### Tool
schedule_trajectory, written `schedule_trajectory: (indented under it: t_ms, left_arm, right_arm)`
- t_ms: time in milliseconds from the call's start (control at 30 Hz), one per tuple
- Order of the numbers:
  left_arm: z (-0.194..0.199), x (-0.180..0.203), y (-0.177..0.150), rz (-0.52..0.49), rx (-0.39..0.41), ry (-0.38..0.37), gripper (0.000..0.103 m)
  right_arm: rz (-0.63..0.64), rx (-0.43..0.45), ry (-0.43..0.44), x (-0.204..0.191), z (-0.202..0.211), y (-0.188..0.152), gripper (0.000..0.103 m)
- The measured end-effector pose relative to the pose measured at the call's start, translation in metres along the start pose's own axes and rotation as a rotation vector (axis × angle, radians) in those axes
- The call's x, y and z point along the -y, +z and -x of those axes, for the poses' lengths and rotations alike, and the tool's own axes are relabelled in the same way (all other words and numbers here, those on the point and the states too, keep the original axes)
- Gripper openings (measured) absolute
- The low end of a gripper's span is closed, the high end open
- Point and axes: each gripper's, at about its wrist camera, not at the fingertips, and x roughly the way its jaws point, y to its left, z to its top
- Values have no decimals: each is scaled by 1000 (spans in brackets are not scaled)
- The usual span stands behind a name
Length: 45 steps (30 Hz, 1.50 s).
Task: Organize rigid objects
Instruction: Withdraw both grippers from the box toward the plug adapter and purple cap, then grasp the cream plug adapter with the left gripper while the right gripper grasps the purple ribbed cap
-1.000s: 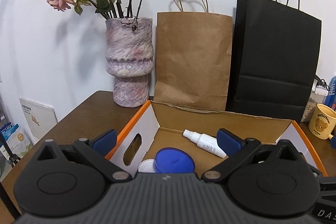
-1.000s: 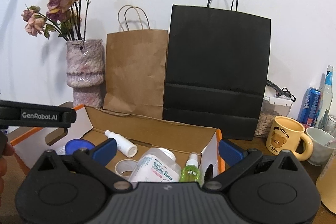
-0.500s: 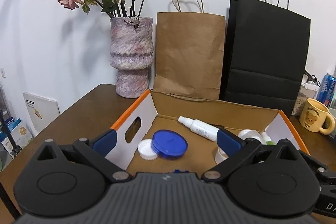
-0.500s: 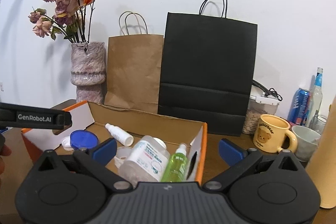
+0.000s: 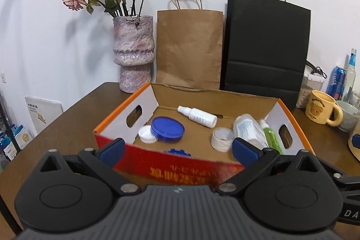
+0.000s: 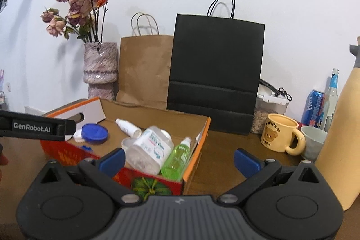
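Both my tongs, left [image 5: 177, 150] and right [image 6: 178, 159], have drawn back from the box [image 5: 191, 169], jaws apart and empty; bottles [image 6: 149, 150] and lids [image 5: 167, 132] lie inside ahead, so packing looks nearly done.

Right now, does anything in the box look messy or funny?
A little. The bottles in the cardboard box lie tipped over, not standing: the white spray bottle, the clear bottle and the green bottle. A white cap sits loose beside the blue lid. Nothing looks spilled.
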Motion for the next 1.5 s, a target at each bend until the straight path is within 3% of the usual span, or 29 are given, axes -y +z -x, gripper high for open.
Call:
schedule_trajectory:
  t_ms: [467,667,800,867,1000,1100,1500]
  left_arm:
    - [14,13,-37,-29,-57,15,103]
    - [11,18,-51,-59,-84,10,103]
    - [9,18,-52,-60,-88,4,103]
    - [9,18,-53,-56,-89,-2,103]
    - [9,16,-52,-47,-90,-7,103]
    - [9,15,-51,-43,-92,-15,103]
    - [9,17,-52,-49,-93,-24,103]
  right_arm:
    - [58,-160,33,7,-1,-49,103]
    - [51,-233,51,6,-17,-56,103]
    - [40,-225,71,4,-22,-53,103]
    - [44,-241,87,2,-28,-52,100]
    - [56,-277,140,-3,-36,-52,80]
    - [53,-264,168,-4,-33,-52,53]
    - [44,-201,112,1,-18,-50,53]
